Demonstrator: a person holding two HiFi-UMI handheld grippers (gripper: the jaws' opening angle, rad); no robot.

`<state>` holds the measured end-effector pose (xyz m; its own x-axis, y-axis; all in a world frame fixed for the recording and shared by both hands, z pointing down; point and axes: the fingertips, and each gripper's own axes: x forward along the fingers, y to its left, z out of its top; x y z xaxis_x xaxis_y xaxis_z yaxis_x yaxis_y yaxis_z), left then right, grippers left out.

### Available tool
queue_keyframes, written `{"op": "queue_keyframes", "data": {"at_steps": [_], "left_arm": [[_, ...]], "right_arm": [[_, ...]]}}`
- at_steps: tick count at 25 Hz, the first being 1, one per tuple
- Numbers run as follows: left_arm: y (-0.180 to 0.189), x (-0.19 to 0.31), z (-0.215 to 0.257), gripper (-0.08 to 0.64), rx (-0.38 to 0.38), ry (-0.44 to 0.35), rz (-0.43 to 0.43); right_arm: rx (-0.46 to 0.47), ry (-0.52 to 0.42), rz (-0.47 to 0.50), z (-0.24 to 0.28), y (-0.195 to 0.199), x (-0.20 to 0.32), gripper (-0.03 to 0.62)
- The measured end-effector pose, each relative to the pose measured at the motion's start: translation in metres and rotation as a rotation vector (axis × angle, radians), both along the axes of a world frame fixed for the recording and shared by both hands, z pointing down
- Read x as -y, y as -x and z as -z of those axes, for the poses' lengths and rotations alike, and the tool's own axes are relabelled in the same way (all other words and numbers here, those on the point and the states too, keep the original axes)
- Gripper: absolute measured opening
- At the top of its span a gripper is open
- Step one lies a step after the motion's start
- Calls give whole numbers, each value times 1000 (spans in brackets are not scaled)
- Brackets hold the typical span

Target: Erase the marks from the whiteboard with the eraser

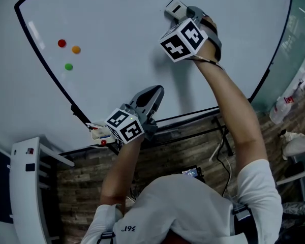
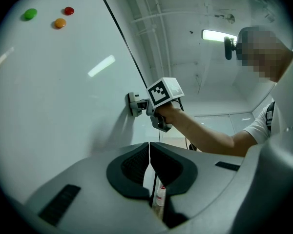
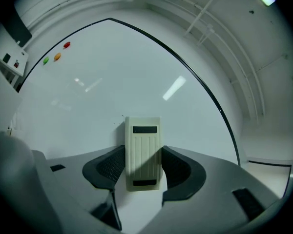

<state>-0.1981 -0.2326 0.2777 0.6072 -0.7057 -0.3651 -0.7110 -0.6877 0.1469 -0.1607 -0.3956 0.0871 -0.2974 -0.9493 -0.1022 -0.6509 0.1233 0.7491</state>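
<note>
The whiteboard (image 1: 122,50) fills most of the head view and looks nearly blank. My right gripper (image 1: 185,15) is raised to its upper middle, shut on a cream ribbed eraser (image 1: 175,7) that lies flat against the board. In the right gripper view the eraser (image 3: 144,152) stands upright between the jaws of my right gripper (image 3: 144,162), with a tiny dark speck (image 3: 123,116) just to its upper left. My left gripper (image 1: 148,98) hangs near the board's bottom edge, shut and holding nothing. Its jaws meet in the left gripper view (image 2: 149,147), which also shows the eraser (image 2: 134,104) on the board.
Red (image 1: 62,43), orange (image 1: 76,49) and green (image 1: 68,66) magnets stick to the board's left part. A small tray (image 1: 99,132) hangs at the bottom left corner. A white machine (image 1: 25,187) stands at the left, and a spray bottle (image 1: 282,108) at the right.
</note>
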Motion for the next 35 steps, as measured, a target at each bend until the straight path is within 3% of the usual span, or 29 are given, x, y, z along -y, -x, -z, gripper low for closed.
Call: {"op": "queue_keyframes", "data": {"at_steps": [7,27,35], "left_arm": [[19,-4,-8,11,-27,13,8],[54,-11,-42,11,-110,66,42],[68,-20,-57,11,-132,109,77]], "right_arm": [[-91,-34,-1,-12,43,-15,252],[-296,-23,170,-101,138,-62,252],[-368,87,308,-151,162,-83,252]]}}
